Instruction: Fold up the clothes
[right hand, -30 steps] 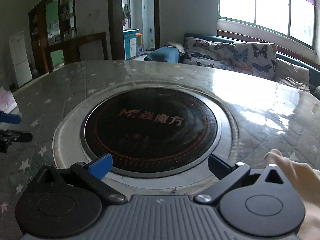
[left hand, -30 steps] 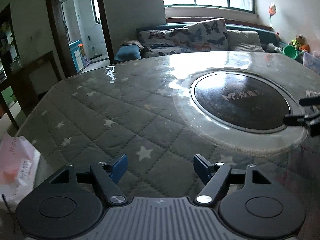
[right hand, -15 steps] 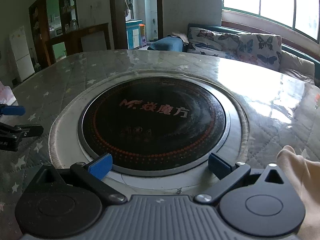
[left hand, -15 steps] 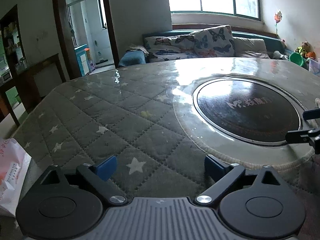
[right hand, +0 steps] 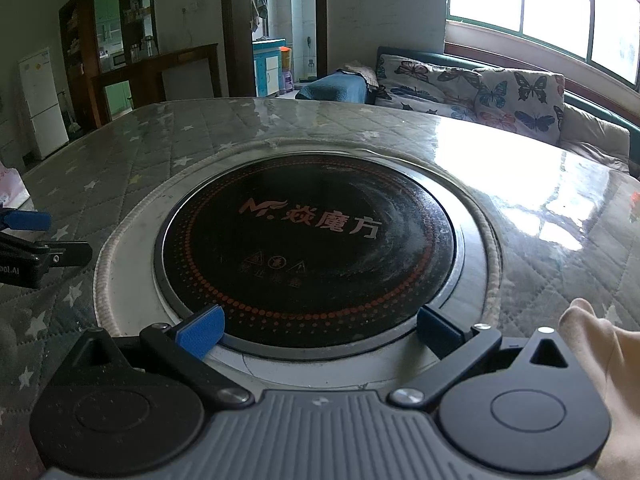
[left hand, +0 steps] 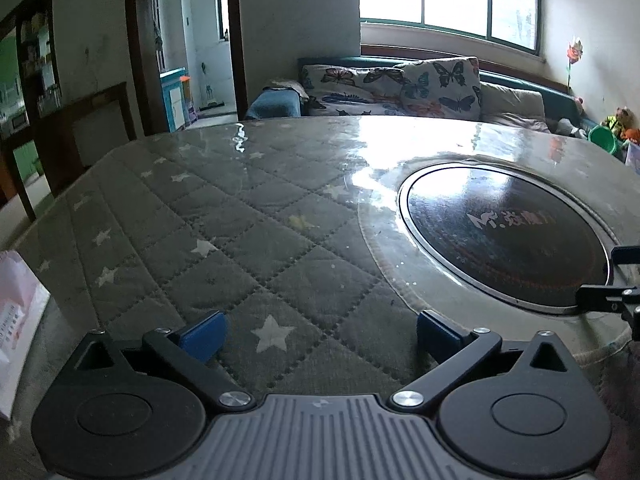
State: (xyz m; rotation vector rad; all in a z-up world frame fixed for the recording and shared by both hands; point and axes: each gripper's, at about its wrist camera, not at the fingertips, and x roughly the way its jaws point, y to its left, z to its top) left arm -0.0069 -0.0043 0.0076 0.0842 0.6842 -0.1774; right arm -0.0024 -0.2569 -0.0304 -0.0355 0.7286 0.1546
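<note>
Over the last second the left tongs (left hand: 318,336) have been spread from a partly open stance to their widest, and the last of that opening is being made now; nothing lies between the blue pads. No real shift of either hand is seen across the frames. This is judged to be a readying for a first grasp, with folding not yet begun.

The left tongs are held above the quilted, star-printed cover of the surface (left hand: 248,216), and nothing is touched or held by them. The right tongs (right hand: 320,330) are also spread wide and empty, held over the near rim of the round black hob (right hand: 308,240) set into the surface.

No spread-out garment is seen on the surface. Only a pale piece of cloth (right hand: 600,344) is seen at the right edge of the right wrist view, just beside the right tongs; whether it is the clothing to be folded cannot be told.
</note>
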